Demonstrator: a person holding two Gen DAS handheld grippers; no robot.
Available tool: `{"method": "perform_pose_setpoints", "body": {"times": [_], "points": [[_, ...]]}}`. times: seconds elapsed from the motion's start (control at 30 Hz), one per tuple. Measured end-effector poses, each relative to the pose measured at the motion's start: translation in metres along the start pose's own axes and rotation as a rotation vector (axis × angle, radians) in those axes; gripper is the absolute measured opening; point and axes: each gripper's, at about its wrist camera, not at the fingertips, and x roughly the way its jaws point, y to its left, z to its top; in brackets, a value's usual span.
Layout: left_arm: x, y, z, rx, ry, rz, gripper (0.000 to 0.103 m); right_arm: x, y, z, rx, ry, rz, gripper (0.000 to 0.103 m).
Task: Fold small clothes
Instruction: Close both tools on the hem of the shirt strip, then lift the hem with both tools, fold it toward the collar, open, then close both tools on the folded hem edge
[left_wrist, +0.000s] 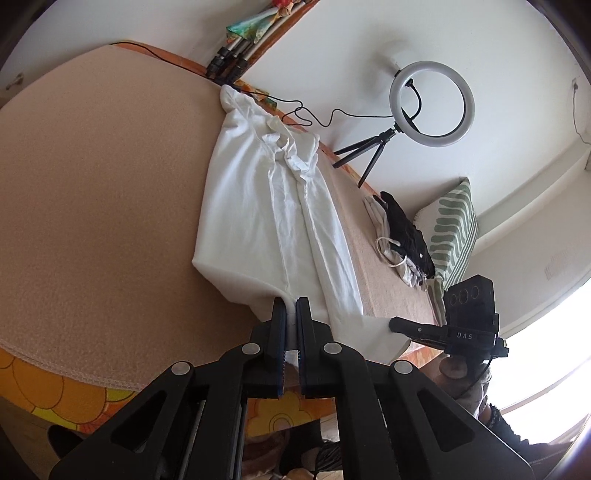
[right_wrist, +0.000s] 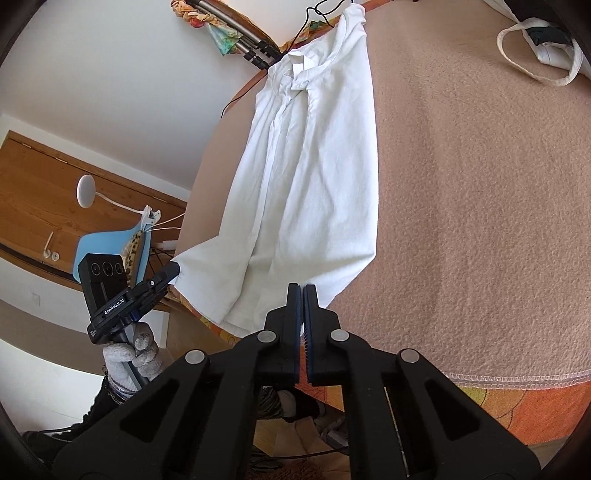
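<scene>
White shirt (left_wrist: 266, 206) lies lengthwise — collar toward the ring light (left_wrist: 431, 104), hem pinched by the left gripper (left_wrist: 291, 310) and right gripper (right_wrist: 303, 295).

Left gripper (left_wrist: 291, 306) closed, right gripper (right_wrist: 303, 291) closed, both pointing forward

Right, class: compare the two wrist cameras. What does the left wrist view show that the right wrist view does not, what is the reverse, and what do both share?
Left wrist view only: a ring light on a small tripod, a green-striped cushion, and a dark garment pile.

Right wrist view only: a blue chair, a white lamp, and a wooden door.

Both: the white shirt on the peach blanket, its near hem clamped by the left gripper and right gripper.
</scene>
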Motion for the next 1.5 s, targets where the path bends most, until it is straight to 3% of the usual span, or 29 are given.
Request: {"method": "perform_pose_setpoints", "body": {"times": [0.2, 0.47, 0.57, 0.6, 0.67, 0.73, 0.8, 0.9, 1.03, 1.13, 1.23, 1.37, 1.5], "points": [[0.015, -0.010, 0.028, 0.032, -0.035, 0.015, 0.004, 0.001, 0.011, 0.034, -0.013, -0.042, -0.003, 0.003], [0.043, 0.012, 0.065, -0.009, -0.063, 0.072, 0.004, 0.010, -0.001, 0.090, 0.037, -0.100, -0.036, 0.002], [0.054, 0.019, 0.073, -0.020, -0.054, 0.082, 0.004, 0.014, 0.000, 0.103, -0.077, -0.127, -0.120, 0.002], [0.057, 0.020, 0.074, -0.012, -0.049, 0.086, 0.004, 0.014, -0.001, 0.105, -0.097, -0.108, -0.101, 0.002], [0.063, 0.023, 0.077, -0.008, -0.041, 0.098, 0.004, 0.011, -0.003, 0.105, -0.130, -0.059, -0.045, 0.003], [0.069, 0.029, 0.079, -0.013, -0.035, 0.116, 0.004, 0.003, -0.001, 0.100, -0.203, -0.084, -0.112, 0.004], [0.073, 0.033, 0.080, -0.014, -0.028, 0.137, 0.004, -0.002, -0.002, 0.095, -0.259, -0.080, -0.115, 0.011], [0.080, 0.033, 0.080, -0.017, -0.016, 0.148, 0.004, 0.003, -0.009, 0.090, -0.259, -0.061, -0.116, 0.024], [0.078, 0.024, 0.080, 0.029, -0.022, 0.173, 0.004, 0.021, -0.014, 0.089, -0.234, 0.007, -0.093, 0.025], [0.073, 0.027, 0.083, 0.018, -0.024, 0.214, 0.015, 0.028, -0.012, 0.086, -0.245, 0.028, -0.108, 0.027], [0.059, 0.036, 0.090, -0.005, -0.044, 0.178, 0.025, 0.028, -0.010, 0.083, -0.246, 0.029, -0.094, 0.028], [0.046, 0.036, 0.093, 0.092, -0.012, 0.148, 0.026, 0.022, -0.012, 0.079, -0.233, 0.017, -0.082, 0.033], [0.046, 0.032, 0.082, 0.221, 0.018, 0.206, 0.026, 0.023, -0.018, 0.073, -0.216, 0.018, -0.075, 0.033]]}}
